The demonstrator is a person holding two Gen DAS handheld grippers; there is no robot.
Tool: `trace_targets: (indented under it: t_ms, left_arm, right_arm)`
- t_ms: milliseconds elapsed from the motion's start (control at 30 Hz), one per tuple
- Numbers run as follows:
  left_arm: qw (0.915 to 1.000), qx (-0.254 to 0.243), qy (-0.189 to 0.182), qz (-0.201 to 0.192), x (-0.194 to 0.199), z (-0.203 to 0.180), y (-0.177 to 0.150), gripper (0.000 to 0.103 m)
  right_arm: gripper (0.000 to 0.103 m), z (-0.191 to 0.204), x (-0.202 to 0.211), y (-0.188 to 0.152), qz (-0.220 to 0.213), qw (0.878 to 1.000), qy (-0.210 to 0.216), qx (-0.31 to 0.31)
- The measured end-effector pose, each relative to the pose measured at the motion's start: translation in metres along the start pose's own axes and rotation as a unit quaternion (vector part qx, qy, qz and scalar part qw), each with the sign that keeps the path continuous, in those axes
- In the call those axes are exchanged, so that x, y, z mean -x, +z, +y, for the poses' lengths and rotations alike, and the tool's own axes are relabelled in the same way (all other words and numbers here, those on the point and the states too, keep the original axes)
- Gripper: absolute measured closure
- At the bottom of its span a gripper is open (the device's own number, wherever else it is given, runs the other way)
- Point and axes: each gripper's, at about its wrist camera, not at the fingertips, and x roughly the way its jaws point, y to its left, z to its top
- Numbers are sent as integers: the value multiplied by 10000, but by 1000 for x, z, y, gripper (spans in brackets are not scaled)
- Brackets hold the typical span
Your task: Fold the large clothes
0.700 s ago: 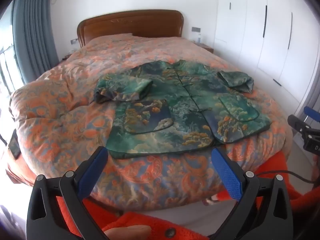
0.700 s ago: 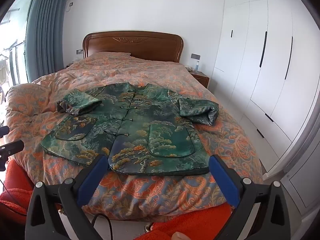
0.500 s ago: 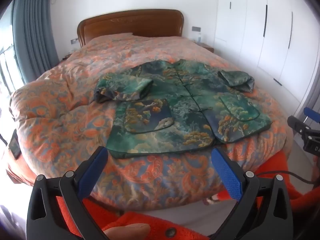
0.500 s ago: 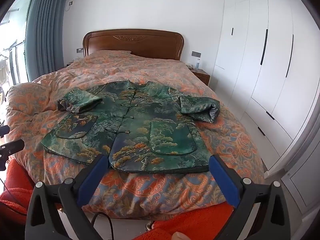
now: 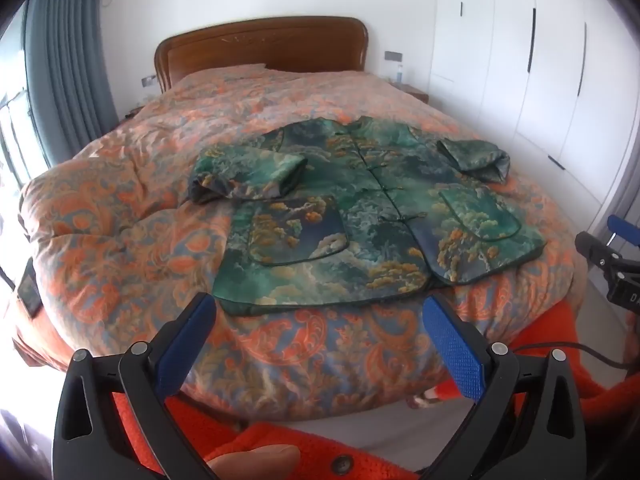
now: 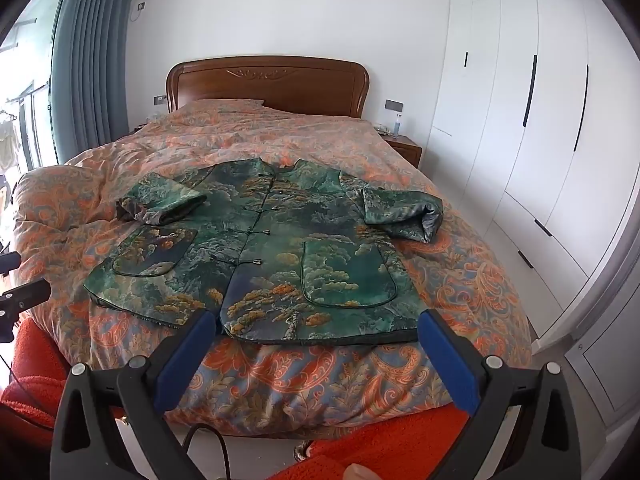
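- Left claw (image 5: 316, 312) spread wide, holding nothing, short of the jacket (image 5: 372, 216) hem.
- Right claw (image 6: 314, 328) equally wide, empty, tips at the hem.
- Fingers behind both claws mostly cropped off.
- Jacket flat on the bed (image 6: 320, 380), front up, sleeves folded in, collar toward the headboard (image 6: 268, 80), hem nearest.

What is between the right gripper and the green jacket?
Only the orange patterned quilt lies between the open right gripper and the green jacket, seen in the right wrist view.
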Motion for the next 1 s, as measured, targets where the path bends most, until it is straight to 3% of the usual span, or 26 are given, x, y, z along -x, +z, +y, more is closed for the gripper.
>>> trace_targets:
  t_ms: [1000]
  left_arm:
    - [10000,-3,4,6,-8,2,-8,0]
  right_arm:
    - [0,1,-2,-1,35,10000,25,-3]
